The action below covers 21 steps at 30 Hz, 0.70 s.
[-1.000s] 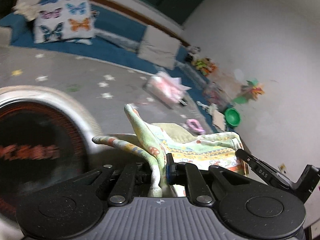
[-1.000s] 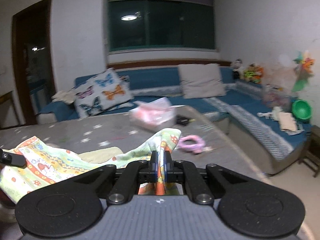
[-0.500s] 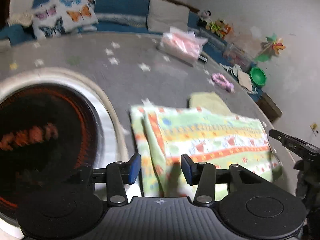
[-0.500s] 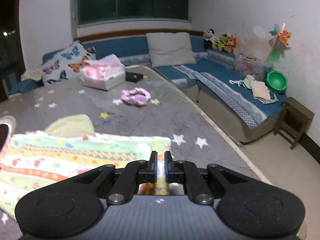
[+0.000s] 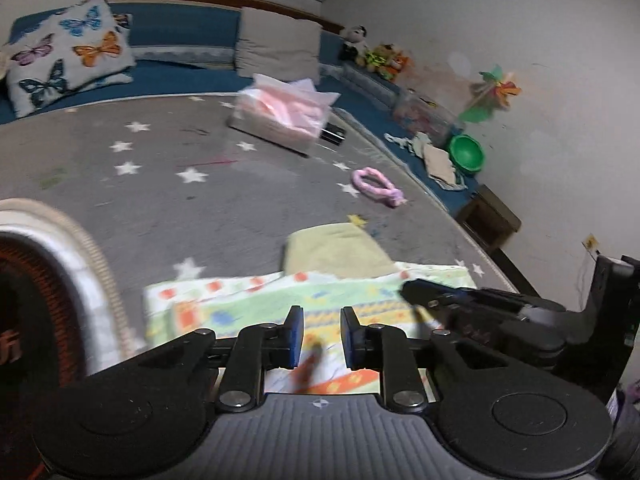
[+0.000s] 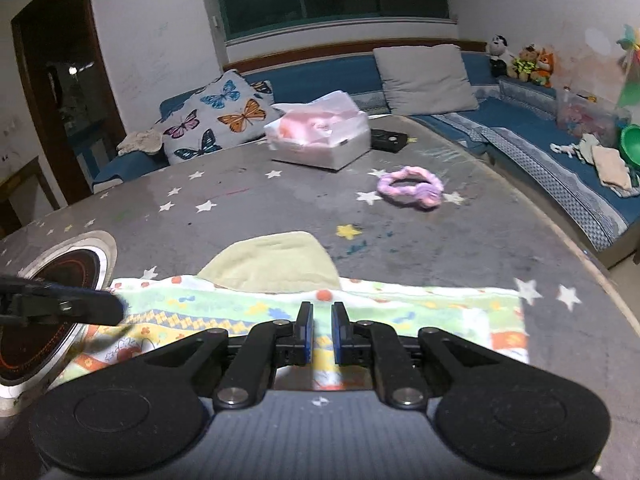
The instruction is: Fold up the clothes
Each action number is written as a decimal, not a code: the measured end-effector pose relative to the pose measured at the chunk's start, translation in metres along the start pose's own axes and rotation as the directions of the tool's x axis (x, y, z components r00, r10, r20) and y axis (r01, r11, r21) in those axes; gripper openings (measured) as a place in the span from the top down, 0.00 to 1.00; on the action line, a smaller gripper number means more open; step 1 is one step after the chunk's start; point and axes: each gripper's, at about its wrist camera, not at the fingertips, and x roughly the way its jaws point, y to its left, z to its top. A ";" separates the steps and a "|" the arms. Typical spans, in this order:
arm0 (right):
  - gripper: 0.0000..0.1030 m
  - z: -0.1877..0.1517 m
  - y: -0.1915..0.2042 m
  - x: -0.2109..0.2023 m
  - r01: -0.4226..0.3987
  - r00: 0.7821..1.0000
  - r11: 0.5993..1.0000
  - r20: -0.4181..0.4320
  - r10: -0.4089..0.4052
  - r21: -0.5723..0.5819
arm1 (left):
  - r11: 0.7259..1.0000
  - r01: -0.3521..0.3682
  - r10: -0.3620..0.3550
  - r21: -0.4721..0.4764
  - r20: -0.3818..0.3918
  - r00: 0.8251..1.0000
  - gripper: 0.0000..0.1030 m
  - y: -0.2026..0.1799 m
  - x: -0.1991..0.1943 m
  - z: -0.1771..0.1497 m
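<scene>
Fingers (image 5: pixel 297 330) apart, door (image 6: pixel 52 92) right-view only

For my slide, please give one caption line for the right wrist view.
Right claw open above the patterned cloth lying flat on the grey star-print table.

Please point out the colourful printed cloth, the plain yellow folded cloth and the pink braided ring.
colourful printed cloth (image 6: pixel 420 312), right wrist view, upper right area.
plain yellow folded cloth (image 6: pixel 272 264), right wrist view, centre.
pink braided ring (image 6: pixel 412 184), right wrist view, its band.
</scene>
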 end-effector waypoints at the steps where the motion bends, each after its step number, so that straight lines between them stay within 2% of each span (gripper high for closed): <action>1: 0.90 0.000 0.001 0.002 0.000 1.000 1.000 -0.001 0.000 -0.007 | 1.000 0.004 -0.003 0.007 -0.008 1.000 0.79 -0.002 0.007 0.002; 9: 0.90 0.000 0.003 0.009 0.000 1.000 0.999 0.000 0.000 -0.034 | 1.000 -0.006 0.007 0.009 -0.043 0.999 0.81 0.000 0.045 0.005; 13: 0.89 -0.004 0.006 -0.005 -0.018 1.000 0.999 0.004 0.018 -0.050 | 1.000 -0.001 0.001 0.027 -0.028 1.000 0.80 -0.006 0.034 -0.001; 17: 0.79 -0.015 0.014 -0.025 -0.042 0.999 0.997 0.008 0.043 -0.071 | 0.999 0.006 -0.005 0.054 -0.018 1.000 0.80 -0.014 0.017 -0.014; 21: 0.78 -0.033 0.024 -0.045 -0.058 0.998 0.995 0.014 0.059 -0.087 | 0.996 0.010 -0.009 0.088 -0.010 1.000 0.79 -0.021 -0.002 -0.036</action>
